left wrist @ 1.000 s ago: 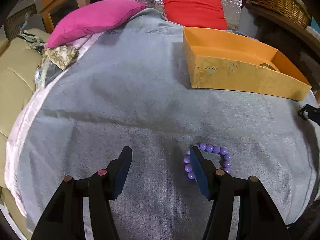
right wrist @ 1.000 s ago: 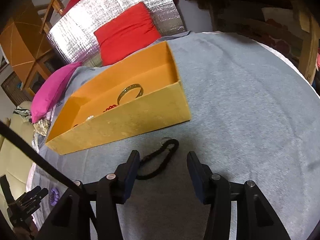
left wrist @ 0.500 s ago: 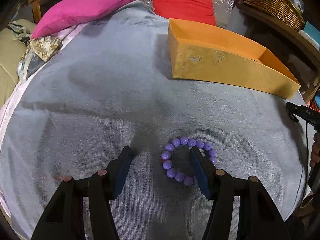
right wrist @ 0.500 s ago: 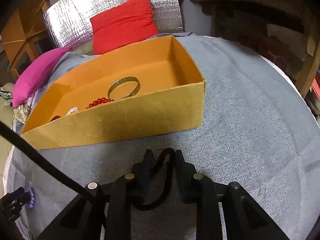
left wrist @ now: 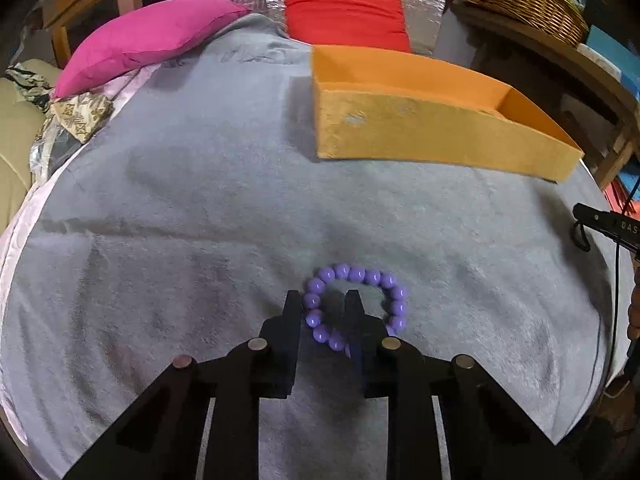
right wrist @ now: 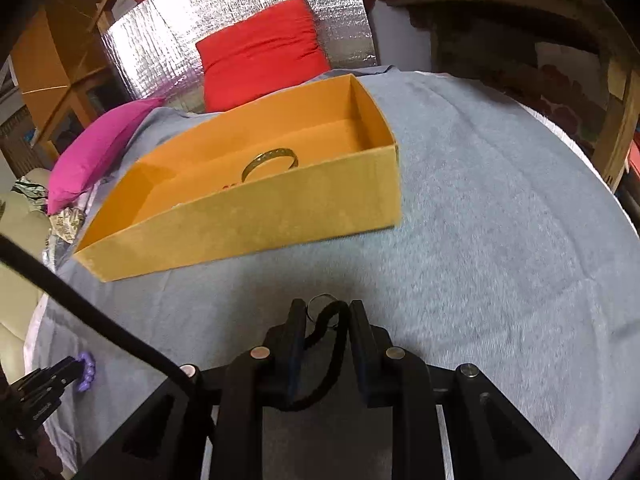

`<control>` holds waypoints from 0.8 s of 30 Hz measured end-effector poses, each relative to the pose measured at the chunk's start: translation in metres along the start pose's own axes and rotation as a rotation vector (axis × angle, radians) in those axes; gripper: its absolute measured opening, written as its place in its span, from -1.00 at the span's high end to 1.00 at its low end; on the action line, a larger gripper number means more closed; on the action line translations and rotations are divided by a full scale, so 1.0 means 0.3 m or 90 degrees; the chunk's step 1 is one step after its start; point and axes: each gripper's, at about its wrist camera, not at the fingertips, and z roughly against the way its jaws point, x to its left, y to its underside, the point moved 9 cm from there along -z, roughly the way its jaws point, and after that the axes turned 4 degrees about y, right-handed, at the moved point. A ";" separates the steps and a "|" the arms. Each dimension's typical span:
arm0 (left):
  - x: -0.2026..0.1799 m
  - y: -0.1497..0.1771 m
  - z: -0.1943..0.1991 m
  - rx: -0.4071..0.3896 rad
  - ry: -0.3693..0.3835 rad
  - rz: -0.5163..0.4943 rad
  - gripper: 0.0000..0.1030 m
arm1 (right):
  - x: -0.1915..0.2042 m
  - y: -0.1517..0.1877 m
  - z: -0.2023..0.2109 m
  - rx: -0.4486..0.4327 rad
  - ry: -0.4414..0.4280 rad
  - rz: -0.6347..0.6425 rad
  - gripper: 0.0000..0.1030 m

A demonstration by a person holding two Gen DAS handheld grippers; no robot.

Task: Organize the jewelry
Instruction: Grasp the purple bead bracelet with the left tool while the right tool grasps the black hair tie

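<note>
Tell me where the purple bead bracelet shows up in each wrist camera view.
Left wrist view: purple bead bracelet low centre, its near left side between the closing left gripper fingers.
Right wrist view: bracelet at the far lower left edge, mostly hidden.
Shared landmark: orange box.

Bed under grey blanket [left wrist: 192, 208]. Orange box [left wrist: 420, 136] at 1 o'clock in left view. Purple bead bracelet [left wrist: 356, 304] near 6 o'clock. Black cord bracelet [right wrist: 324, 344] at 6 o'clock in right view. Pink pillow [left wrist: 148, 40] at 10, red pillow [left wrist: 344, 8] at 12.
</note>
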 end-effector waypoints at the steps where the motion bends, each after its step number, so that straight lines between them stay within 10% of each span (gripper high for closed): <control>1: -0.005 0.009 -0.004 0.007 0.001 -0.003 0.56 | -0.001 0.010 0.008 0.001 -0.002 0.001 0.55; 13: -0.052 0.002 -0.013 0.011 0.017 -0.010 0.35 | -0.006 0.110 0.098 0.012 -0.023 0.002 0.55; 17: -0.096 0.022 -0.007 0.012 0.023 -0.028 0.77 | -0.016 0.140 0.107 0.025 -0.029 -0.014 0.55; 24: -0.151 0.065 0.023 0.016 0.033 -0.039 0.80 | -0.016 0.175 0.134 0.031 -0.033 -0.010 0.55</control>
